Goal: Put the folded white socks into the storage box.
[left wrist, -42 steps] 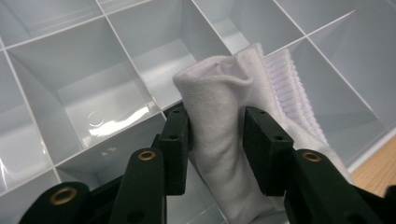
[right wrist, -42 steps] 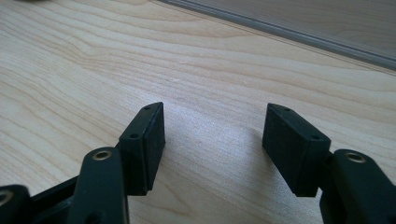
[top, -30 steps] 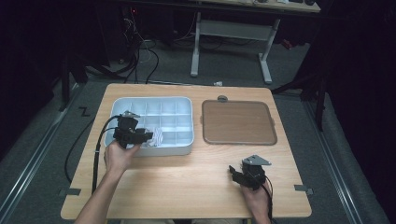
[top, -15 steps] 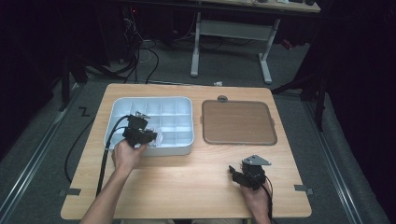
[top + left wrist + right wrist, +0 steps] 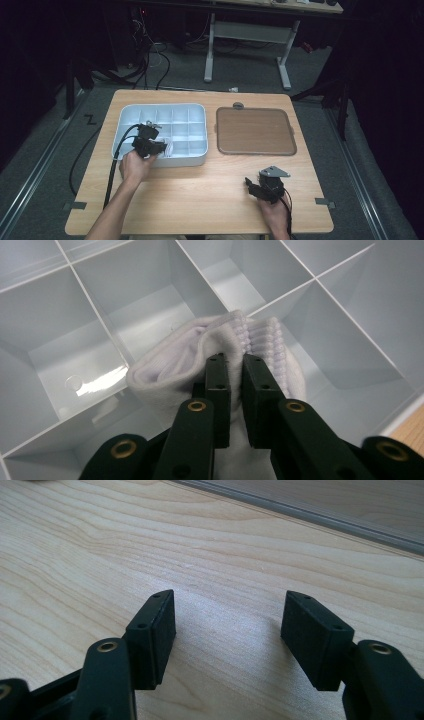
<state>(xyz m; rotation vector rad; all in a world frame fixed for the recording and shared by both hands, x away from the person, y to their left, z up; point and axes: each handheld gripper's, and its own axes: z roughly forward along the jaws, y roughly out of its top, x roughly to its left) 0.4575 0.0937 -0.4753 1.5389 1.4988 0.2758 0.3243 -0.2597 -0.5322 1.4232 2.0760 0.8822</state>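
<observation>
A white ribbed sock (image 5: 170, 370) lies bunched in a compartment of the pale grey divided tray (image 5: 160, 106), near its front wall. My left gripper (image 5: 235, 359) reaches into that compartment and is shut on a fold of the sock. Its jaws have just been closing with the cloth between them. In the high view the left gripper (image 5: 159, 146) sits over the tray's front edge, with the sock (image 5: 169, 148) just right of it. My right gripper (image 5: 229, 614) hovers open over bare wood, with nothing between its fingers. It rests near the table's front right (image 5: 251, 186).
A brown flat tray (image 5: 255, 131) lies right of the divided tray. The other compartments I can see hold nothing. The wooden table (image 5: 200, 195) has room in the front middle. A black cable (image 5: 114, 165) trails from the left gripper off the front edge.
The left hand has shifted right and a little down into the tray's front compartments. The right hand has stayed where it was.
</observation>
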